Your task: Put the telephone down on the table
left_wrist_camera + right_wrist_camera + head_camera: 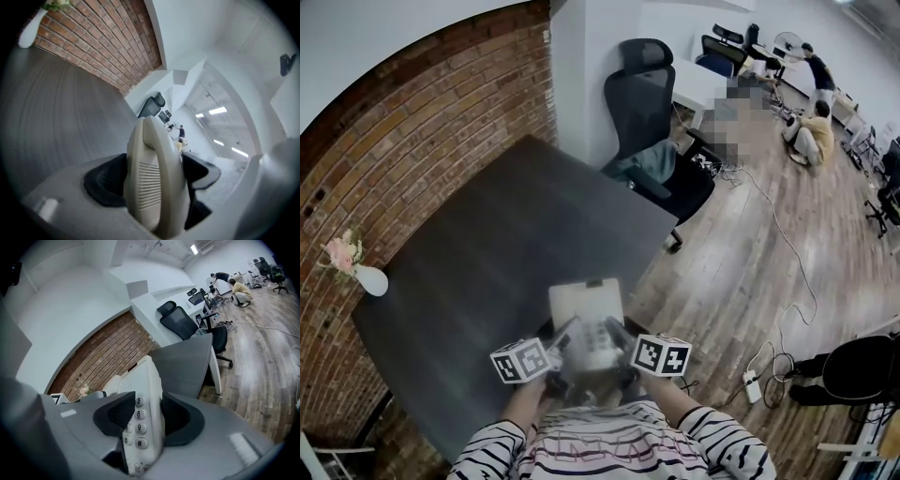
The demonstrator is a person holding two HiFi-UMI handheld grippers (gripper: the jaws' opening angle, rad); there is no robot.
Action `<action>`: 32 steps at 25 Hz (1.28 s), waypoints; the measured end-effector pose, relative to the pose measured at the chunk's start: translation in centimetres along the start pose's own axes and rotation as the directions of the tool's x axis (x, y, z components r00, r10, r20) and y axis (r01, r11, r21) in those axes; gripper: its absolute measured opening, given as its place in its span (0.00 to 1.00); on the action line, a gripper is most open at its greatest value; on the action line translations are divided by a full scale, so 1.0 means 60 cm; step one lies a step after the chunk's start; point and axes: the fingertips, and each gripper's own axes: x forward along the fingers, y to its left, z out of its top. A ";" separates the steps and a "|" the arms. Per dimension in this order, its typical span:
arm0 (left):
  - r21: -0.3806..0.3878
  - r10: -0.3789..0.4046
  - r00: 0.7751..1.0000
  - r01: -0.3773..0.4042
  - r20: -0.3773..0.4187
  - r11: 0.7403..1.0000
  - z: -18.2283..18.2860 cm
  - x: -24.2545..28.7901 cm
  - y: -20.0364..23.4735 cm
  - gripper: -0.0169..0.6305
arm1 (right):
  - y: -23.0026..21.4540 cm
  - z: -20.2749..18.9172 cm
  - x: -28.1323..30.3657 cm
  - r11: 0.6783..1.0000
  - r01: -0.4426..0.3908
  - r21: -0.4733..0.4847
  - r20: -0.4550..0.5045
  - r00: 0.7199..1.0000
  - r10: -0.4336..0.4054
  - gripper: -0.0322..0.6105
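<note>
A beige desk telephone (589, 314) hangs over the near edge of the dark grey table (487, 253), carried between both grippers. My left gripper (567, 343) is shut on its handset side; in the left gripper view the ribbed handset (157, 183) stands upright between the black pads (105, 185). My right gripper (615, 339) is shut on the keypad side, where the number keys (135, 427) show between its pads (180, 420). The telephone's underside is hidden, so I cannot tell whether it touches the table.
A white vase with pink flowers (367, 277) stands at the table's left edge by the brick wall (412, 131). A black office chair (652, 112) sits beyond the far corner. Cables and a power strip (751, 386) lie on the wooden floor at right. People (811, 131) work far back.
</note>
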 end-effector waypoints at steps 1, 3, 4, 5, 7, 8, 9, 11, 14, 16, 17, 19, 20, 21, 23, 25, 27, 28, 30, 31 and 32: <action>-0.002 0.016 1.000 -0.016 0.015 1.000 0.005 0.009 0.003 0.59 | -0.005 0.010 0.010 1.000 -0.016 -0.007 -0.012 1.000 0.016 0.32; -0.010 0.045 0.998 -0.045 0.050 0.999 0.015 0.030 0.007 0.59 | -0.016 0.033 0.030 0.999 -0.048 -0.023 -0.041 0.998 0.047 0.32; -0.019 0.060 0.996 -0.058 0.071 0.998 0.021 0.041 0.008 0.59 | -0.022 0.045 0.040 0.997 -0.066 -0.032 -0.059 0.996 0.064 0.32; -0.032 0.077 0.993 -0.074 0.093 0.997 0.027 0.052 0.008 0.59 | -0.027 0.058 0.051 0.995 -0.085 -0.044 -0.081 0.993 0.081 0.32; -0.060 0.116 0.983 -0.109 0.140 0.992 0.042 0.073 0.013 0.59 | -0.036 0.087 0.076 0.990 -0.124 -0.068 -0.132 0.985 0.114 0.32; -0.073 0.135 0.977 -0.124 0.164 0.990 0.049 0.086 0.016 0.59 | -0.043 0.102 0.089 0.987 -0.140 -0.082 -0.157 0.979 0.126 0.32; -0.088 0.151 0.970 -0.137 0.189 0.987 0.055 0.099 0.017 0.59 | -0.049 0.118 0.100 0.983 -0.156 -0.096 -0.183 0.974 0.136 0.32; -0.122 0.189 0.954 -0.164 0.233 0.979 0.065 0.122 0.019 0.59 | -0.058 0.147 0.121 0.973 -0.197 -0.121 -0.236 0.958 0.164 0.32; -0.173 0.249 0.921 -0.204 0.299 0.963 0.081 0.151 0.020 0.59 | -0.066 0.186 0.154 0.952 -0.263 -0.157 -0.310 0.928 0.205 0.32; -0.205 0.284 0.898 -0.225 0.335 0.953 0.087 0.166 0.020 0.59 | -0.070 0.205 0.169 0.938 -0.304 -0.165 -0.355 0.906 0.231 0.32; -0.219 0.301 0.887 -0.235 0.350 0.947 0.088 0.172 0.019 0.59 | -0.072 0.213 0.176 0.931 -0.322 -0.169 -0.376 0.894 0.241 0.32; -0.247 0.335 0.862 -0.255 0.380 0.935 0.091 0.181 0.019 0.59 | -0.076 0.225 0.189 0.917 -0.356 -0.182 -0.416 0.873 0.256 0.32; -0.259 0.351 0.849 -0.264 0.394 0.929 0.092 0.184 0.020 0.59 | -0.077 0.230 0.196 0.909 -0.372 -0.190 -0.434 0.862 0.263 0.32; -0.271 0.369 0.836 -0.275 0.406 0.922 0.092 0.185 0.022 0.59 | -0.077 0.232 0.203 0.900 -0.389 -0.195 -0.451 0.851 0.270 0.32; -0.299 0.406 0.809 -0.298 0.425 0.907 0.093 0.181 0.032 0.59 | -0.072 0.231 0.220 0.884 -0.424 -0.199 -0.485 0.826 0.287 0.32; -0.329 0.439 0.785 -0.315 0.436 0.890 0.096 0.172 0.041 0.59 | -0.062 0.223 0.234 0.872 -0.451 -0.192 -0.519 0.801 0.299 0.32; -0.352 0.462 0.770 -0.325 0.440 0.878 0.100 0.164 0.053 0.59 | -0.054 0.214 0.248 0.867 -0.464 -0.185 -0.544 0.783 0.303 0.32; -0.364 0.472 0.763 -0.328 0.442 0.872 0.103 0.160 0.060 0.59 | -0.049 0.210 0.257 0.865 -0.467 -0.184 -0.553 0.777 0.301 0.32; -0.386 0.491 0.750 -0.335 0.443 0.860 0.110 0.148 0.078 0.59 | -0.036 0.198 0.275 0.860 -0.477 -0.181 -0.571 0.763 0.303 0.32; -0.392 0.499 0.744 -0.339 0.445 0.855 0.116 0.140 0.087 0.59 | -0.026 0.192 0.284 0.857 -0.483 -0.178 -0.579 0.756 0.305 0.32; -0.396 0.506 0.739 -0.344 0.446 0.852 0.123 0.131 0.097 0.59 | -0.016 0.186 0.295 0.855 -0.488 -0.175 -0.585 0.750 0.309 0.32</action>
